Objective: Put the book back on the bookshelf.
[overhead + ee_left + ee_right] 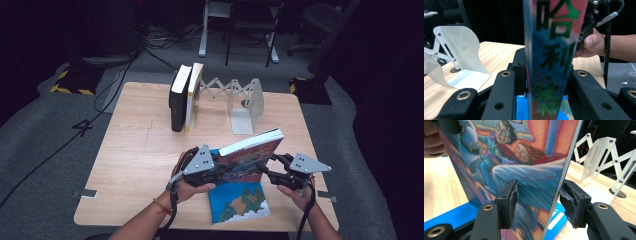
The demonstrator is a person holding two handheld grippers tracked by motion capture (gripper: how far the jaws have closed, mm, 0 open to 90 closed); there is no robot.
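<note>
A paperback with a colourful illustrated cover (pixel 250 152) stands on its lower edge, tilted, over a blue book (pixel 240 202) that lies flat near the table's front edge. My left gripper (pixel 220 172) is shut on its spine (pixel 551 62), which carries green characters, with a jaw pressed on each side. At the paperback's opposite end, my right gripper (pixel 267 170) straddles the lower corner (pixel 524 157). Its left pad (pixel 510 197) lies against the cover, while a narrow gap shows before the right pad (pixel 569 202). A hand and the right gripper (pixel 586 27) appear behind the spine.
Two books (pixel 182 97) stand upright at the back of the wooden table (pixel 140 150), against a white extendable bookend rack (pixel 245 102) whose end plate (pixel 461 50) is to their right. Chair legs and cables lie on the floor beyond.
</note>
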